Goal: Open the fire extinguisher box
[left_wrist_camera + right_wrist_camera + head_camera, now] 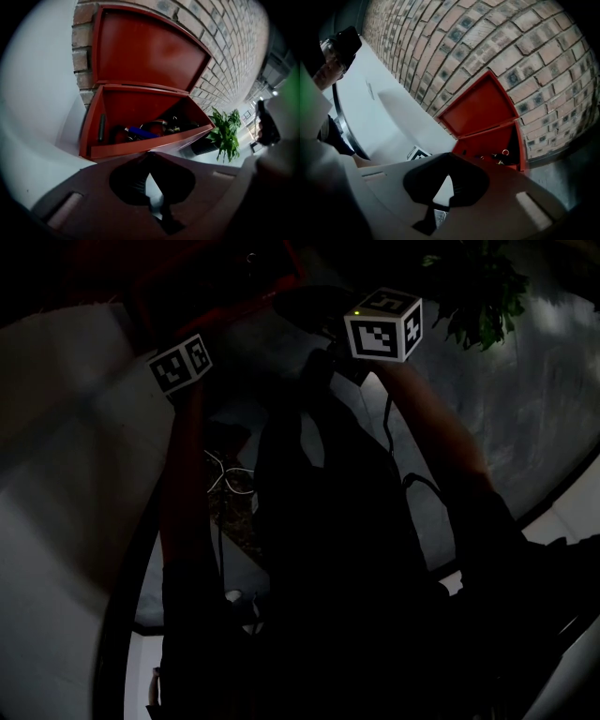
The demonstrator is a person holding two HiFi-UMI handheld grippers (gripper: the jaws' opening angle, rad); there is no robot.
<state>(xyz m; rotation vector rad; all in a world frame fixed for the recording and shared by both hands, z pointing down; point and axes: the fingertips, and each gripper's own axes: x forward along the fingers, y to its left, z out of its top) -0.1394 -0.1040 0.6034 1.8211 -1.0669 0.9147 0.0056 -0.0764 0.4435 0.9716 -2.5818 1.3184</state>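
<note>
The red fire extinguisher box [140, 146] stands on the floor against a brick wall [234, 47]. Its lid [145, 47] is raised and leans back on the bricks. Inside lie red extinguishers [157, 127] and a blue part [143, 133]. My left gripper [150, 154] hovers just in front of the box's front edge, jaws shut with nothing between them. The right gripper view shows the same open box [497, 143] from the side. My right gripper [450, 155] is short of it, jaws closed and empty. In the dark head view both marker cubes [180, 364] [382, 326] show near the box [234, 296].
A potted green plant [225, 133] stands right of the box on the pale floor. A white curved wall [393, 117] runs left of the box. A person's hand holding a dark object [342, 44] shows at the far left of the right gripper view.
</note>
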